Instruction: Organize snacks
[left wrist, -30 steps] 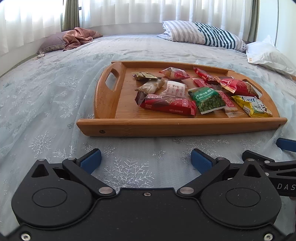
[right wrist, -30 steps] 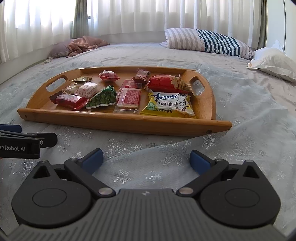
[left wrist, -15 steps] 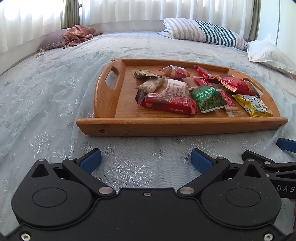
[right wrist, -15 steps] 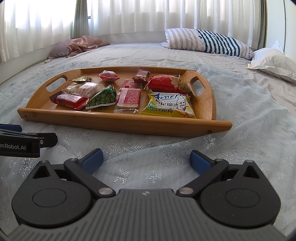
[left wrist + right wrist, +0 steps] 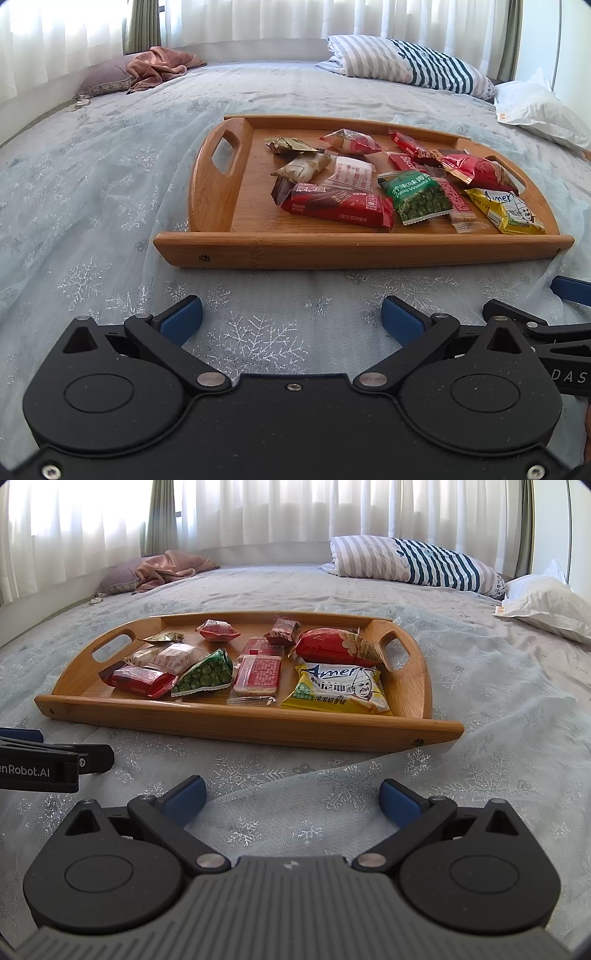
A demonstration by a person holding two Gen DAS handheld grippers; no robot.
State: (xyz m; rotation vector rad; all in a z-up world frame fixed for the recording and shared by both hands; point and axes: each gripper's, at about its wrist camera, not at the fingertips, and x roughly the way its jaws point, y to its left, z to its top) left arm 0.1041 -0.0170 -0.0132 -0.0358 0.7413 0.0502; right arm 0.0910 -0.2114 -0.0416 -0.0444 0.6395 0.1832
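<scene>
A wooden tray (image 5: 362, 253) (image 5: 258, 725) lies on the bed and holds several snack packs. Among them are a long red bar (image 5: 334, 205) (image 5: 138, 681), a green pea pack (image 5: 415, 195) (image 5: 205, 672), a yellow pack (image 5: 508, 214) (image 5: 338, 692) and a puffy red bag (image 5: 476, 171) (image 5: 334, 646). My left gripper (image 5: 291, 319) hovers open over the bedspread just short of the tray's front rim, with nothing between its blue pads. My right gripper (image 5: 291, 797) is likewise open and empty, a little in front of the tray's right half.
The bedspread (image 5: 92, 177) is pale blue with silver snowflakes and loose folds. A striped pillow (image 5: 413, 563) and a white pillow (image 5: 546, 605) lie at the back right. A pink cloth on a purple pillow (image 5: 155, 72) lies at the back left. Curtains close off the far side.
In the left wrist view the scene has shifted slightly between frames, so the left gripper has moved or tilted a little. The right gripper has barely moved. Both stay open.
</scene>
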